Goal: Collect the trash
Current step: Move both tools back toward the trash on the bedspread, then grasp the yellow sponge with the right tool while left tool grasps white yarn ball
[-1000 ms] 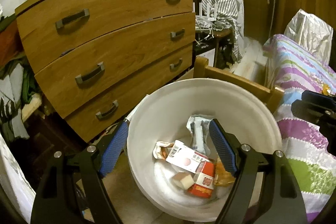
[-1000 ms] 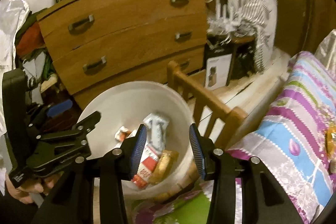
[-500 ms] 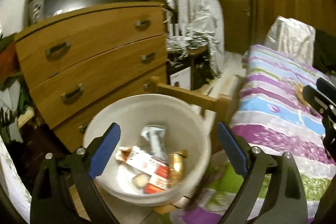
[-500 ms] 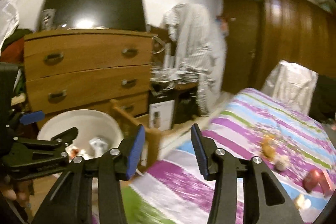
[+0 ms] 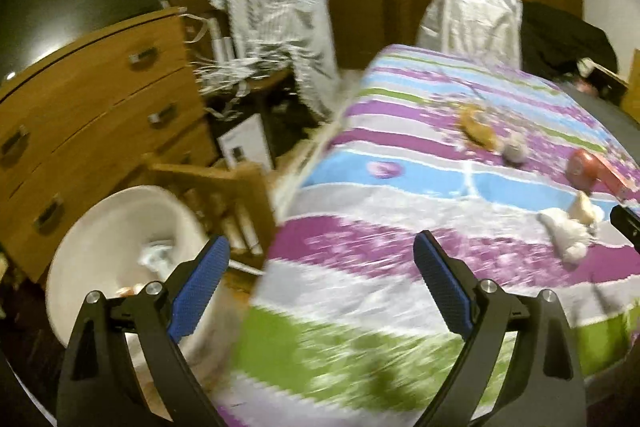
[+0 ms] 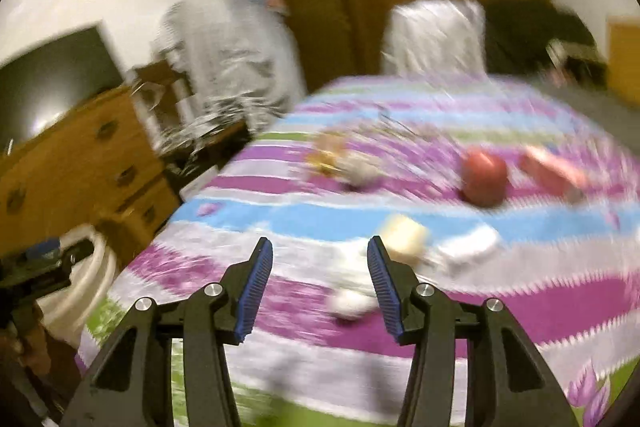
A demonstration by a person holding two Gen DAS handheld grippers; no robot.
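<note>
Trash (image 6: 482,183) blurred, labels unreadable

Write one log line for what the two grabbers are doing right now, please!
left gripper: open, empty | right gripper: open, empty, over bed | white bin: holds trash | next: maybe white scrap

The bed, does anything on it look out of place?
Yes. Litter is scattered across the striped bedspread: a red round item, a pale block, white crumpled scraps. Blur hides what they are.
</note>
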